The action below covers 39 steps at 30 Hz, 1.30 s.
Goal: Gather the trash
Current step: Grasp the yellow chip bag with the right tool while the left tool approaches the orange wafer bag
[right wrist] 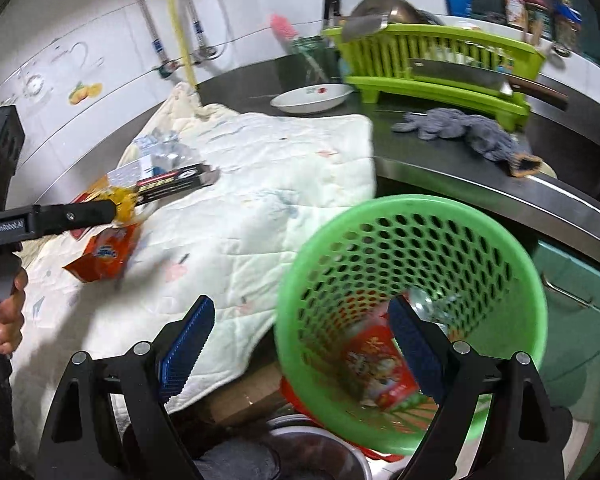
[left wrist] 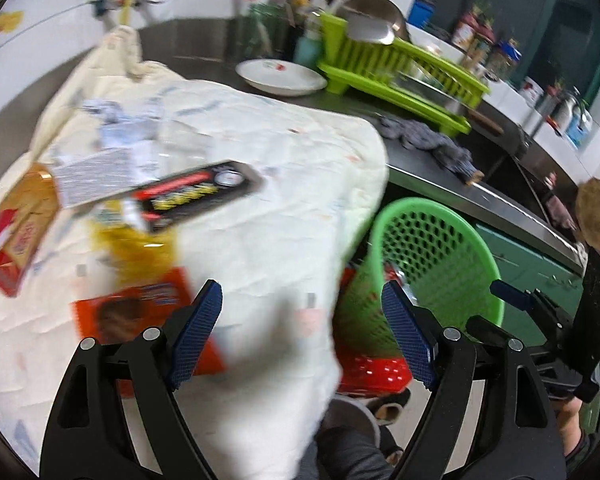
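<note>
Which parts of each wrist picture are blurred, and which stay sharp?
Left wrist view: the trash wrappers and the white cloth are smeared by motion, while the left tool is sharp. Right wrist view: the green basket is softly blurred, while the right tool is crisp; both views bend straight edges.

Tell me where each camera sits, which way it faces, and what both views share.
Left wrist: on the left gripper, open, angled down at wrappers on the white quilt; legs below, right gripper at the right edge.
Right wrist: on the right gripper, open, angled down over the green basket; left gripper and hand at left.
Shared: quilt, basket, orange packet, black box, dish rack.
</note>
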Motion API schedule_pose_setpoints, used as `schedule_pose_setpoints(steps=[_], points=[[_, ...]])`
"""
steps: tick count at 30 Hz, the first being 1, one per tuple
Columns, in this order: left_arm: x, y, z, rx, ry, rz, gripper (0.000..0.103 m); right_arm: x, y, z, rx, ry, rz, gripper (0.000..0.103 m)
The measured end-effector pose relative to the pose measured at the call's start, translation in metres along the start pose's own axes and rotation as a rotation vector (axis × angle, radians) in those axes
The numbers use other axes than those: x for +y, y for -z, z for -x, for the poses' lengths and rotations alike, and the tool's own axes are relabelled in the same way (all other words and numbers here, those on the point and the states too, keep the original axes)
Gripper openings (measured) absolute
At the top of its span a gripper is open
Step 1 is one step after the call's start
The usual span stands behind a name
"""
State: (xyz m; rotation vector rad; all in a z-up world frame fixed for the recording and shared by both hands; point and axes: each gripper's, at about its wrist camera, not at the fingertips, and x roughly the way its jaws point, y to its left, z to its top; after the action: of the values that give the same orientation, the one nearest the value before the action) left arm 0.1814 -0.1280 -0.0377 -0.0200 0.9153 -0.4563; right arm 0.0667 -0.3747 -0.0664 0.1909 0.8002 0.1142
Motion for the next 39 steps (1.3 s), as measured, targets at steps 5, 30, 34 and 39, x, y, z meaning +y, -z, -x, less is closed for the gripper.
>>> schedule_pose_setpoints(steps=[5,30,34,39], points=[[0.039,0.004,0.026,-0.048,-0.047,0.061,0.081,0.03,-0.011,-0.013,0.014,-0.051,0.06,0.085],[0.162,0.055,0.082,-0.083,-0.197,0.275,0.081,0.219,-0.085,-0.104,0.049,-0.253,0.374,0.066],[0.163,0.06,0.081,-0.075,-0.194,0.273,0.081,0.239,-0.092,-0.119,0.051,-0.243,0.411,0.064],[0.166,0.064,0.08,-0.069,-0.185,0.282,0.081,0.252,-0.1,-0.138,0.074,-0.221,0.426,0.057]])
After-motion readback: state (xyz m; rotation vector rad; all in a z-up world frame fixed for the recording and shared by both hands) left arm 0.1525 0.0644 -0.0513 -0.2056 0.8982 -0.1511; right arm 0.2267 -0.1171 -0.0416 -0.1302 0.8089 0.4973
